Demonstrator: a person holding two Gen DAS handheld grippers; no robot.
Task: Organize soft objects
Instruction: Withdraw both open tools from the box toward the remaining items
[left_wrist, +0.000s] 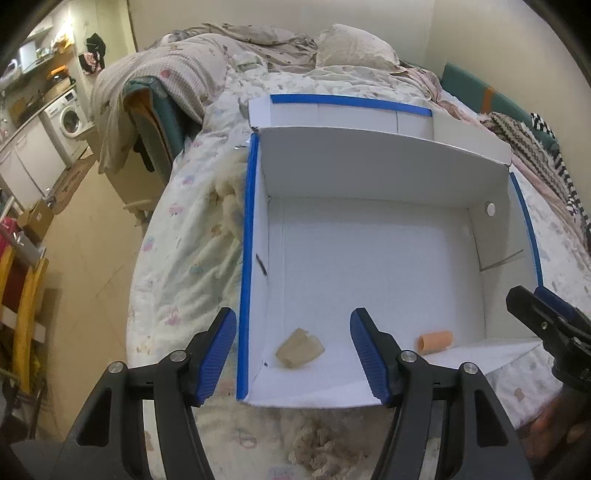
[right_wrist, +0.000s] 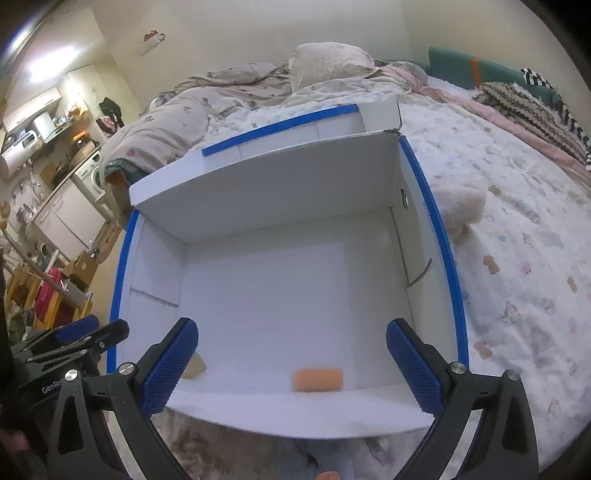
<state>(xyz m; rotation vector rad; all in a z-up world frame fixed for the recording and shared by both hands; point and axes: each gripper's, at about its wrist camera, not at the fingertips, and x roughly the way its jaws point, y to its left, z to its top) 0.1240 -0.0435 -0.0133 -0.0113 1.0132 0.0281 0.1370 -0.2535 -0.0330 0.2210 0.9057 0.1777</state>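
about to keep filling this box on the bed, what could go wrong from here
1. The white box rests on a soft quilt, so pressing on a wall might tip or shift it.
2. The left tongs straddle the blue-taped left wall and could catch it.
3. The beige piece and orange piece lie against the near wall, partly hidden from the right wrist view.

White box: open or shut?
Open. The white box has its lid flap standing up behind, and its floor shows an orange piece.
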